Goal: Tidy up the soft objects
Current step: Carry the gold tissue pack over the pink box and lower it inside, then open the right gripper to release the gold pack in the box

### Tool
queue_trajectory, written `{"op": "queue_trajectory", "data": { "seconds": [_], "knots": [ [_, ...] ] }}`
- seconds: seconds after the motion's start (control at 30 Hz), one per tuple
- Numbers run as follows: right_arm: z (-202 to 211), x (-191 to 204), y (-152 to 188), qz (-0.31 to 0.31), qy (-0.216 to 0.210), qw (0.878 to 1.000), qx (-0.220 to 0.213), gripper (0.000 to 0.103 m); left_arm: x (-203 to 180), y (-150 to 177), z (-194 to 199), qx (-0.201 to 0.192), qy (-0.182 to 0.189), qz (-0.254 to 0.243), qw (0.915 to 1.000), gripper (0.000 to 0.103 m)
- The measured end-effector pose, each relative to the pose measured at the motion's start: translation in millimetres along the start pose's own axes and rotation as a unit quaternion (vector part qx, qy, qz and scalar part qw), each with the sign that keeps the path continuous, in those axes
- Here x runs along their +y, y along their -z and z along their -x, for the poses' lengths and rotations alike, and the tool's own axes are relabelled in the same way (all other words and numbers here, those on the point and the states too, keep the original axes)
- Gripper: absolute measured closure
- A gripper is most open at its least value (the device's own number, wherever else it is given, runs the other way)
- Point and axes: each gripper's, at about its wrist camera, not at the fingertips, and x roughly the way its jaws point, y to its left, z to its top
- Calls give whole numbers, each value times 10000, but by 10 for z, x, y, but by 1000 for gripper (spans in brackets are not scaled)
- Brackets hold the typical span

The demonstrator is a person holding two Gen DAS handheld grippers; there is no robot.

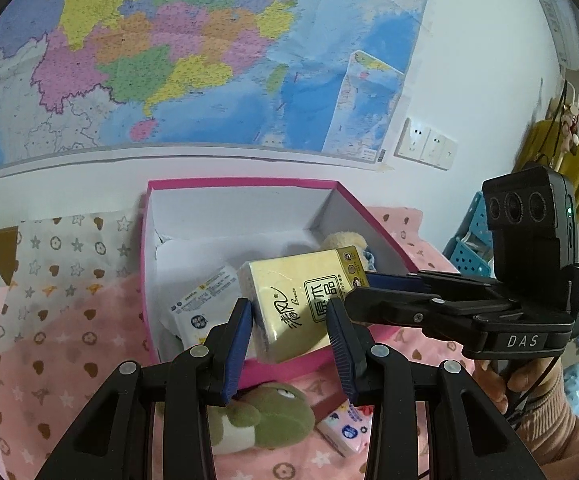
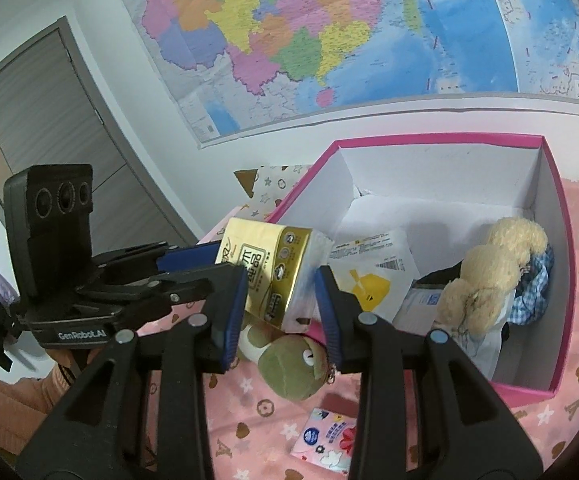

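Note:
A yellow tissue pack hangs over the near rim of an open pink box. My left gripper is shut on one end of it, and my right gripper is shut on the other end. Each gripper also shows in the other's view, the right gripper and the left gripper. In the box lie white packets and a beige teddy. On the pink bedspread below the pack lie a green plush and a small pink tissue packet.
The box stands on a bed against a white wall with a large map. A star-patterned pillow lies left of the box. A blue perforated basket stands at the right and a grey door at the left.

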Motion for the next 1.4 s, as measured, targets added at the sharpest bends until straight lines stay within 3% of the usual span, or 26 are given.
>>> {"op": "queue_trajectory", "data": {
  "seconds": [1.4],
  "knots": [
    [-518, -386, -47, -552, 195, 9968, 550, 65, 402, -14, -619, 596, -358, 402, 9968, 66]
  ]
}}
